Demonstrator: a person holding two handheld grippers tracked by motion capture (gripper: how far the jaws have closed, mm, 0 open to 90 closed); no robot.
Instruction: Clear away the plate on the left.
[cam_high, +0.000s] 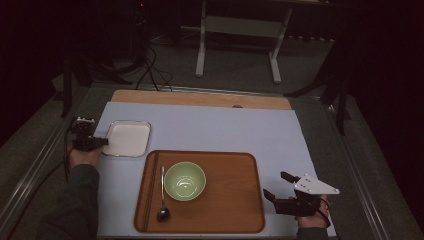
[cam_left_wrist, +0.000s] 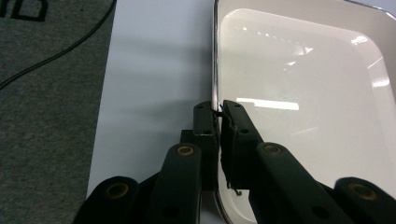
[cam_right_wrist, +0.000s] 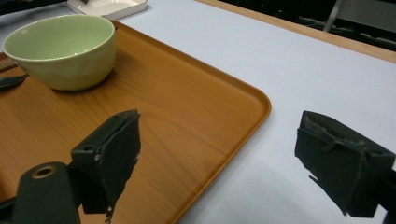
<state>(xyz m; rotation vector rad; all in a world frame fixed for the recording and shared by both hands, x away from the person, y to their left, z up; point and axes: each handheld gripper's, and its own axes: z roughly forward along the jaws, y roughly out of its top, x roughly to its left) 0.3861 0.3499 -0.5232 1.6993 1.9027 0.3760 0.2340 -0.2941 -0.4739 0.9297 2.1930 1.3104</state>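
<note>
A white square dish (cam_high: 128, 138) with a metal rim lies on the pale blue mat at the left. My left gripper (cam_high: 102, 141) is shut on the dish's left rim; in the left gripper view its jaws (cam_left_wrist: 217, 109) pinch the thin edge of the dish (cam_left_wrist: 299, 93). On the brown wooden tray (cam_high: 230, 200) rest a green bowl (cam_high: 185, 181) and a dark spoon (cam_high: 162, 200). My right gripper (cam_high: 276, 184) hovers open just off the tray's right edge. In the right gripper view its jaws (cam_right_wrist: 215, 158) straddle the tray's corner (cam_right_wrist: 187, 107) without touching it, and the bowl (cam_right_wrist: 60, 51) sits beyond.
The pale blue mat (cam_high: 240, 130) covers most of the wooden table, with bare mat behind and to the right of the tray. Grey carpet lies to the left of the mat (cam_left_wrist: 42, 116). Metal rails run along both table sides, and a white stand (cam_high: 240, 45) is behind.
</note>
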